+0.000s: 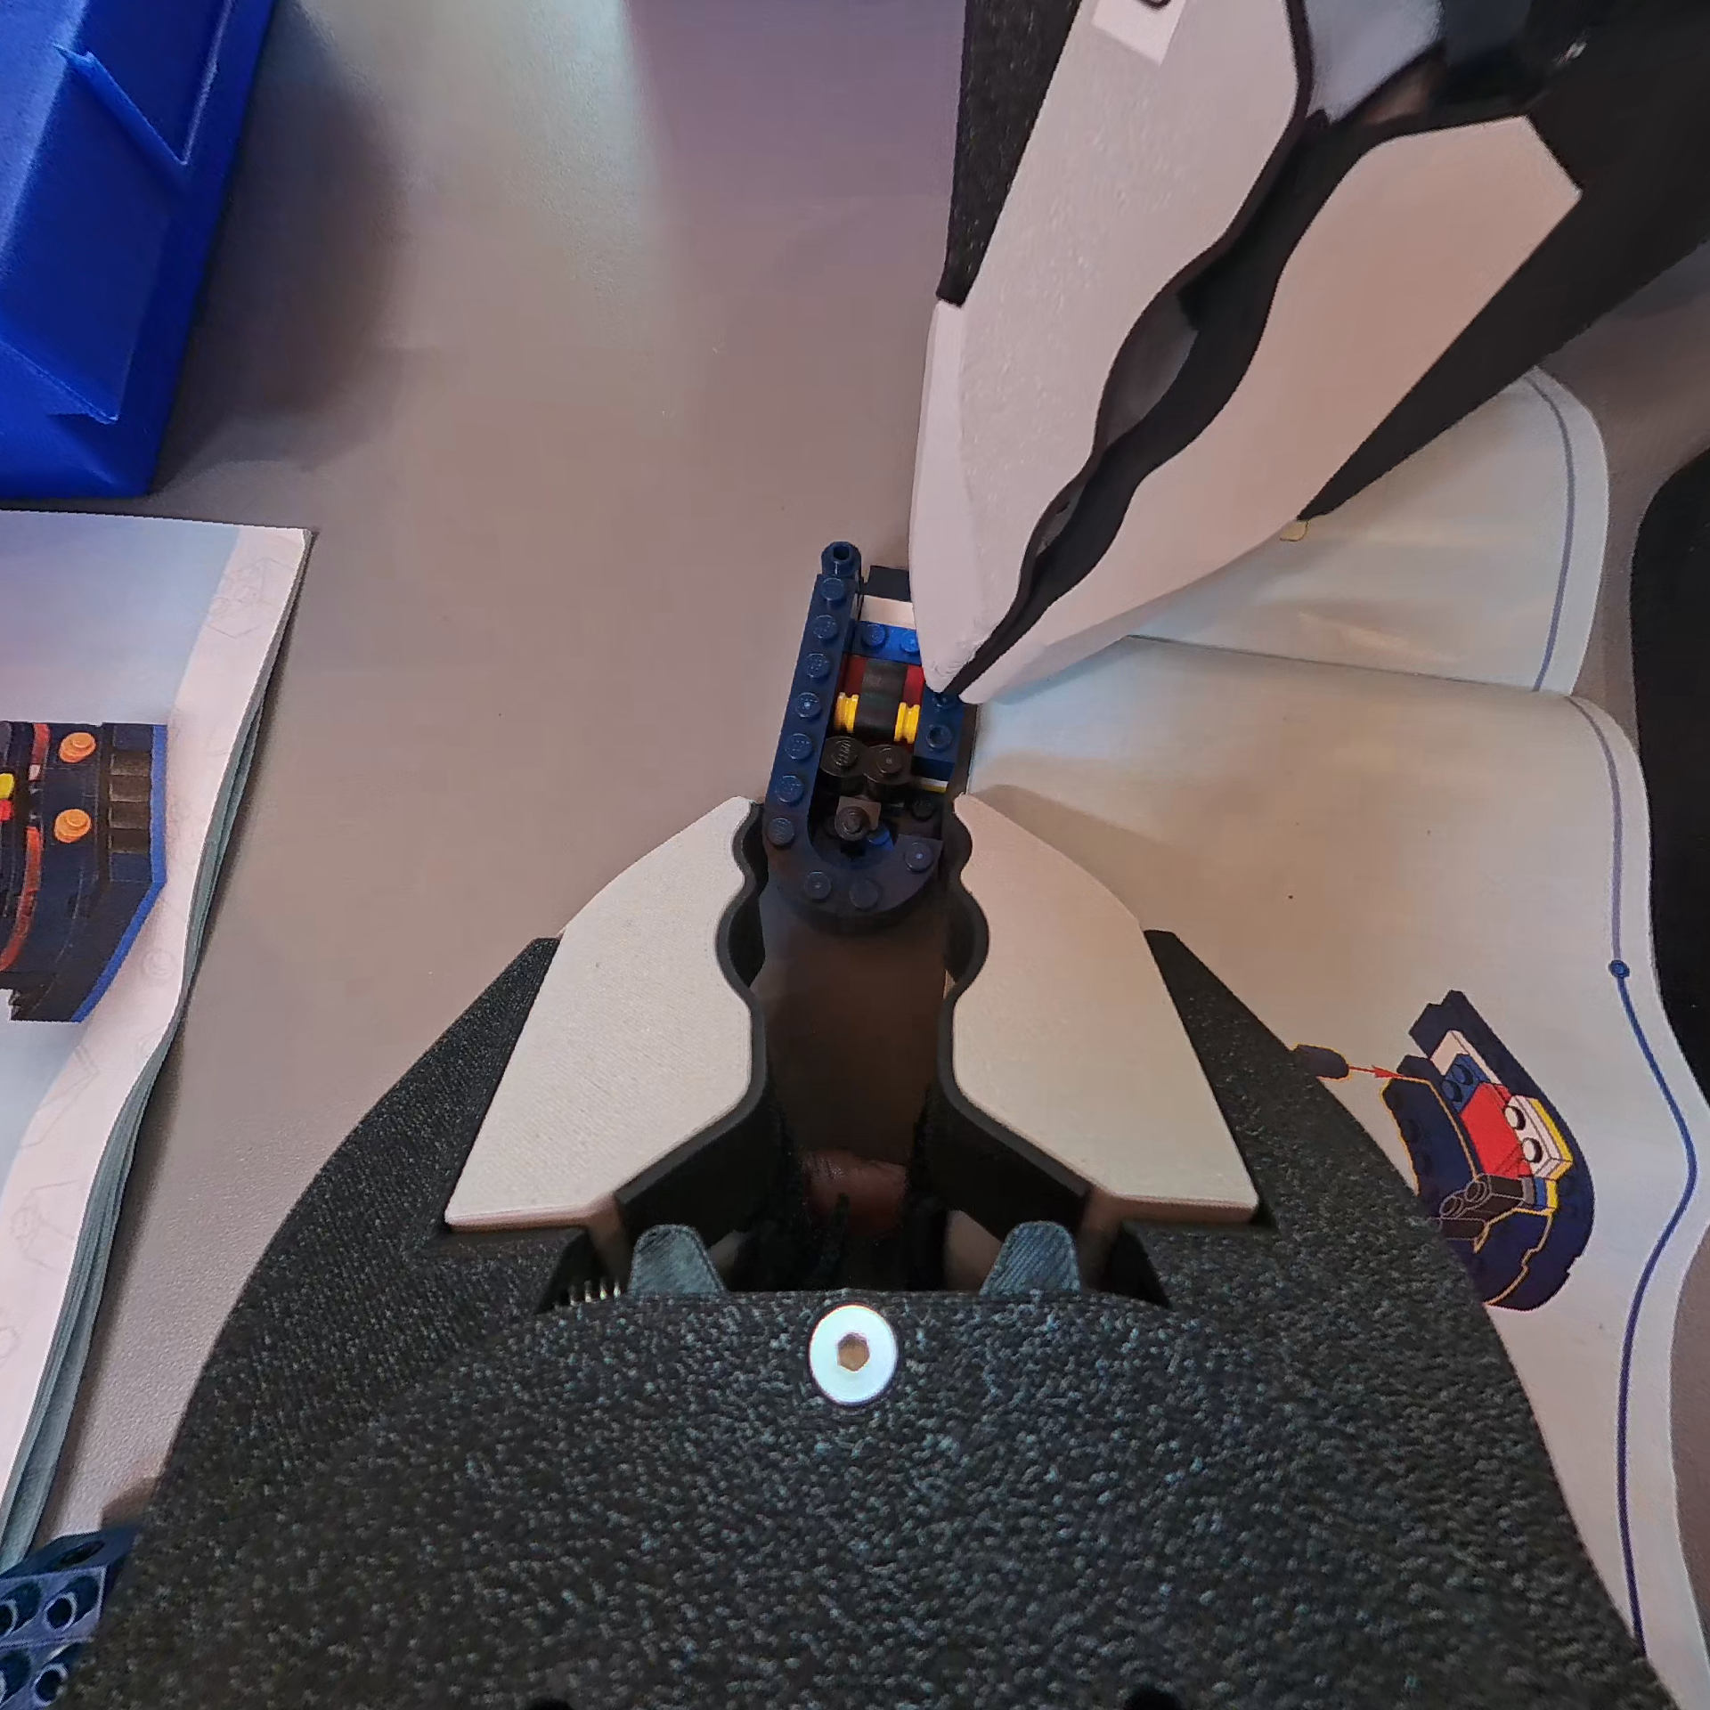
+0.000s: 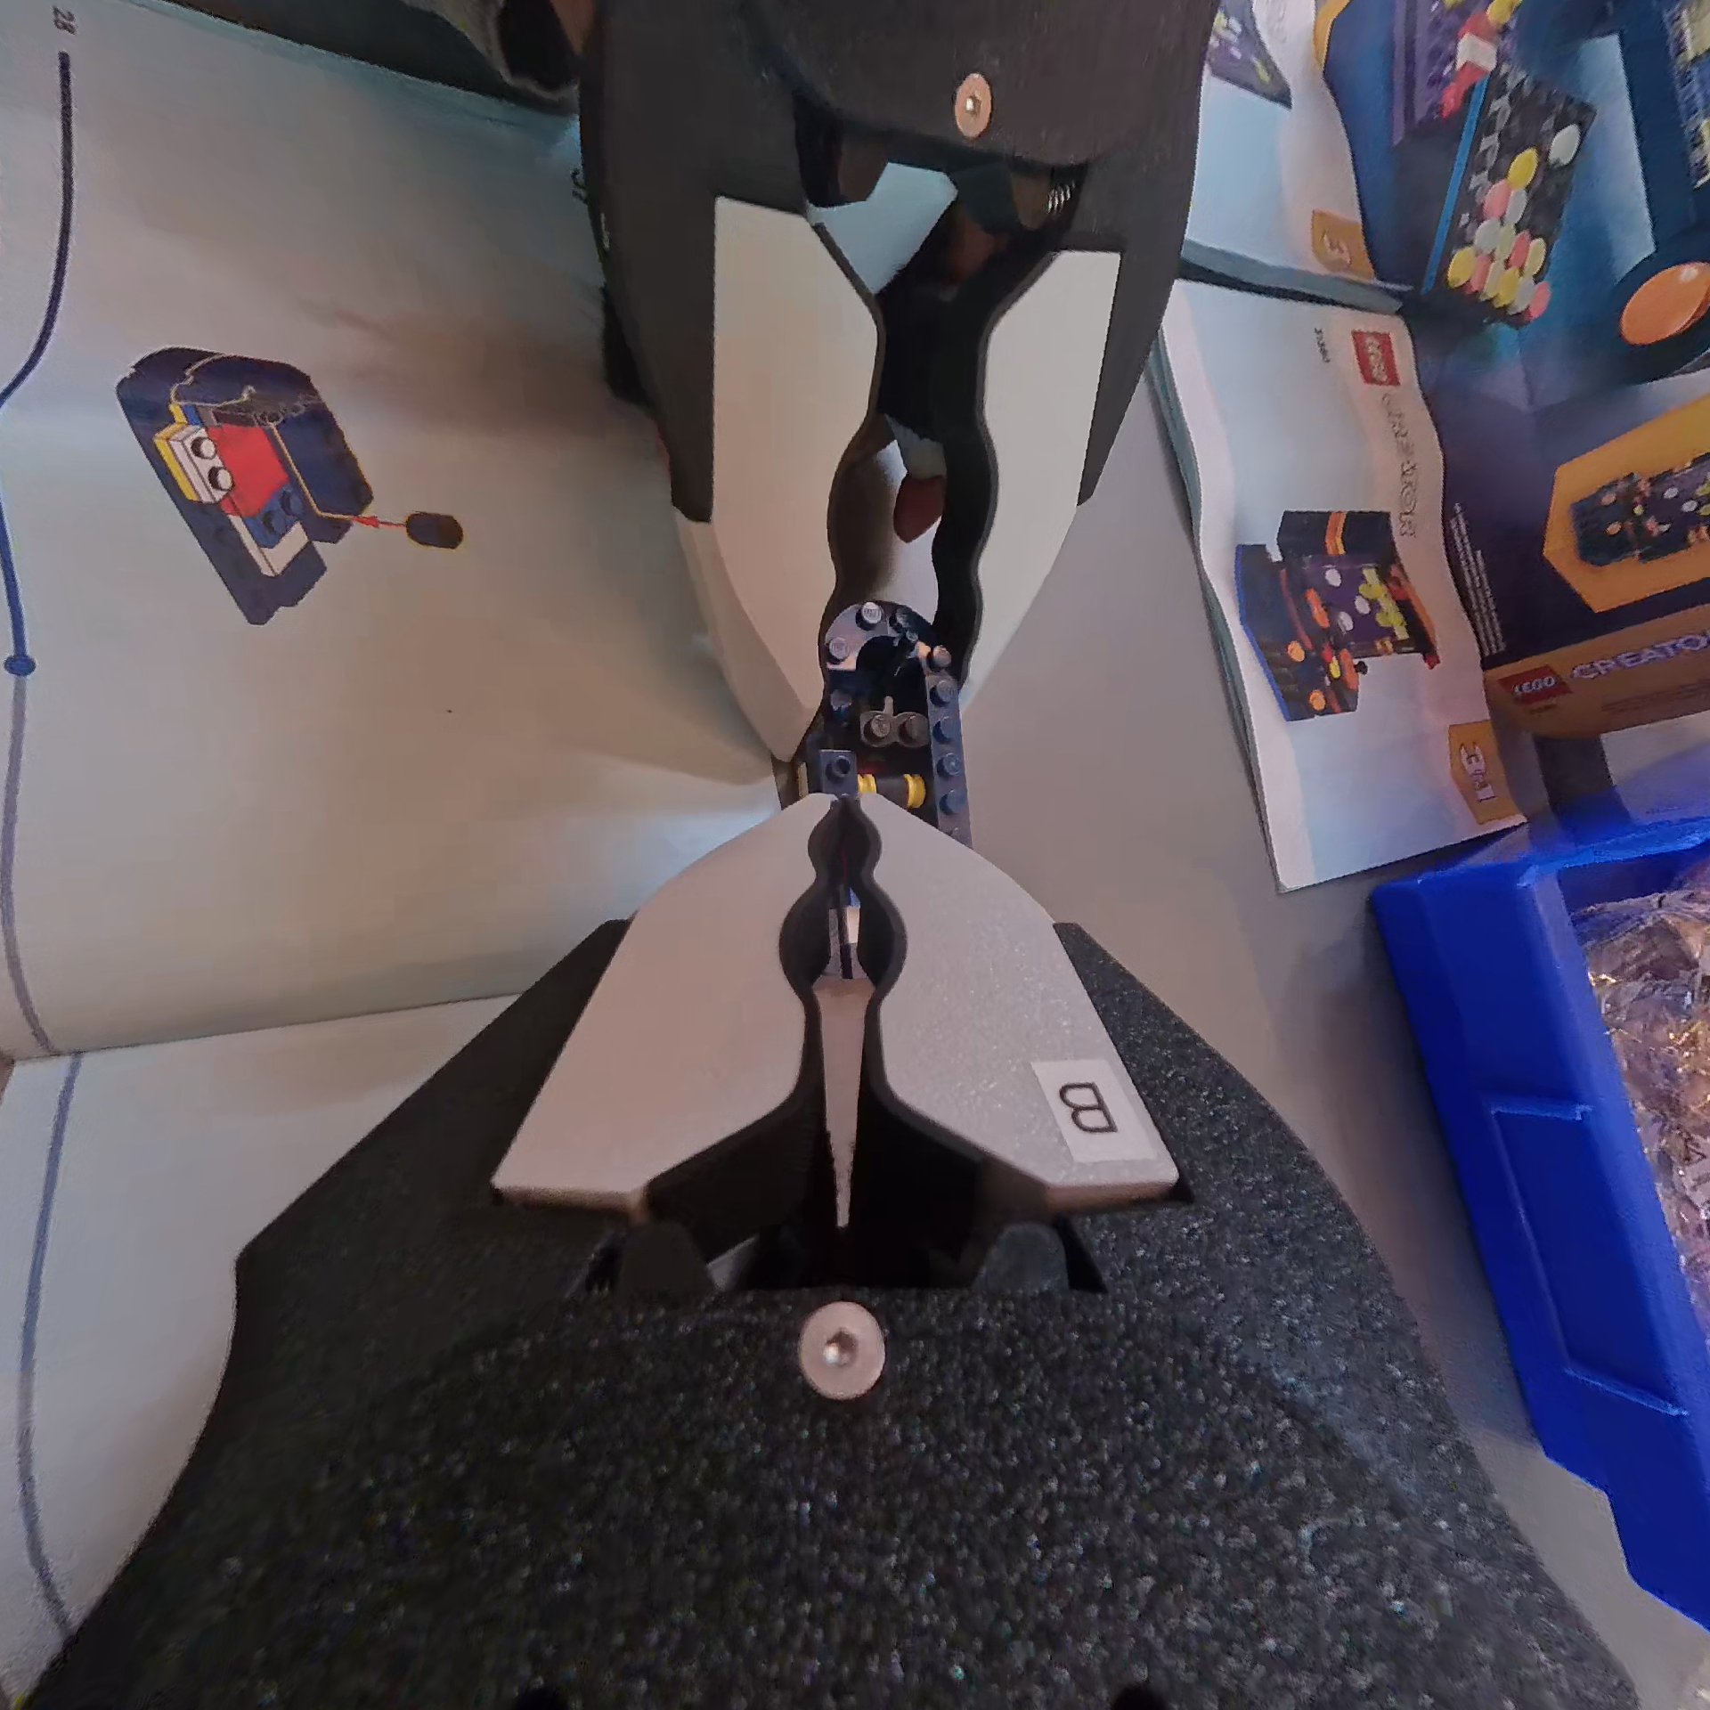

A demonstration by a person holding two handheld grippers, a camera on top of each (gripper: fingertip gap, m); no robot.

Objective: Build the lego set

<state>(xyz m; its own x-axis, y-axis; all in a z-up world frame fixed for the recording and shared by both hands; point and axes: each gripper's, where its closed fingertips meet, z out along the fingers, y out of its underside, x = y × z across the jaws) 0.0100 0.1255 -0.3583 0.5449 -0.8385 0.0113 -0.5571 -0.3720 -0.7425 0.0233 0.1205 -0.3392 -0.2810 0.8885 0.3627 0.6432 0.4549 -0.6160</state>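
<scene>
Blue bin (image 2: 1480, 1157) w/ shiny bags, right edge; left hand-held gripper (image 1: 856, 833) clamps brick model (image 1: 856, 740); right hand-held gripper (image 2: 842, 805) pinched closed, tips at model; bare bench (image 1: 555, 463) left.

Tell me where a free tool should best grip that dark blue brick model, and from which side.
Probably the long straight studded side wall of the brick model, approached from the open tabletop side. The rounded end sits between the left tool's fingers, and the right tool crowds the opposite wall.

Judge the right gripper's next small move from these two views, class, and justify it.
Probably a gentle press down: the shut right gripper has its tips on the small blue brick at the edge of the brick model, whose rounded end the left gripper clamps.
</scene>
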